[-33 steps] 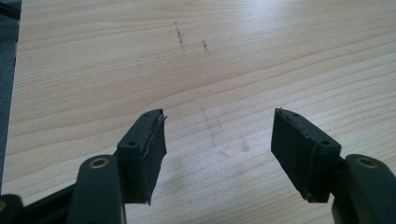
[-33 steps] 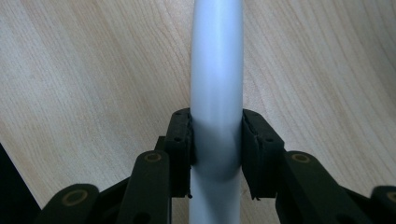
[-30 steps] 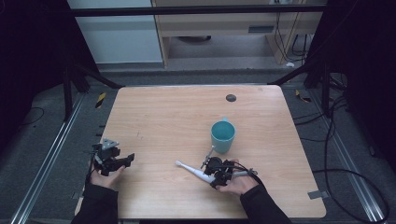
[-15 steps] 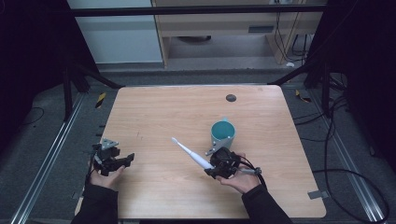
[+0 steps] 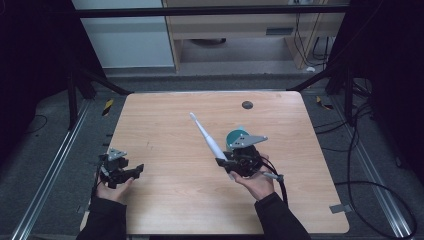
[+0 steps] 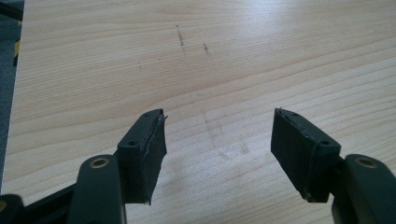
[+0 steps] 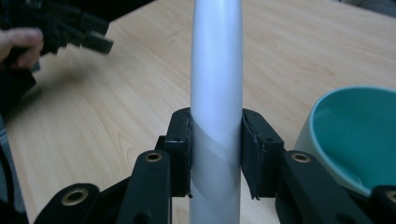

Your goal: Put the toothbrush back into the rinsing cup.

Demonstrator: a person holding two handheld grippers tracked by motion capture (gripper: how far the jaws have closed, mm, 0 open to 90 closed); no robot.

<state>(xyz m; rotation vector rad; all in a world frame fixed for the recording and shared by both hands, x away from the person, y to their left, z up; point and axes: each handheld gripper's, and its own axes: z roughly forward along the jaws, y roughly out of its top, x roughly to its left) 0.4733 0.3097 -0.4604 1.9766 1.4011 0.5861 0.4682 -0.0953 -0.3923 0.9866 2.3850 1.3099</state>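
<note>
My right gripper (image 5: 226,161) is shut on the thick end of a white tapered handle (image 5: 207,137), lifted off the table and slanting up toward the far left. In the right gripper view the handle (image 7: 217,93) stands clamped between both jaws. A teal cup (image 5: 235,136) stands just behind that gripper, partly hidden by its grey plate; its rim (image 7: 355,135) shows at the right of the right gripper view. My left gripper (image 5: 136,170) rests low near the table's left edge, open, with bare wood between its fingers (image 6: 144,149).
The wooden table (image 5: 170,125) has a small dark round spot (image 5: 247,105) near its far edge. Metal rails and cables run along the floor on both sides. The left hand and its gripper (image 7: 70,30) appear far off in the right gripper view.
My right gripper has lifted the white handle and swung it from lying low and pointing left to slanting up toward the far left. The left gripper has stayed put.
</note>
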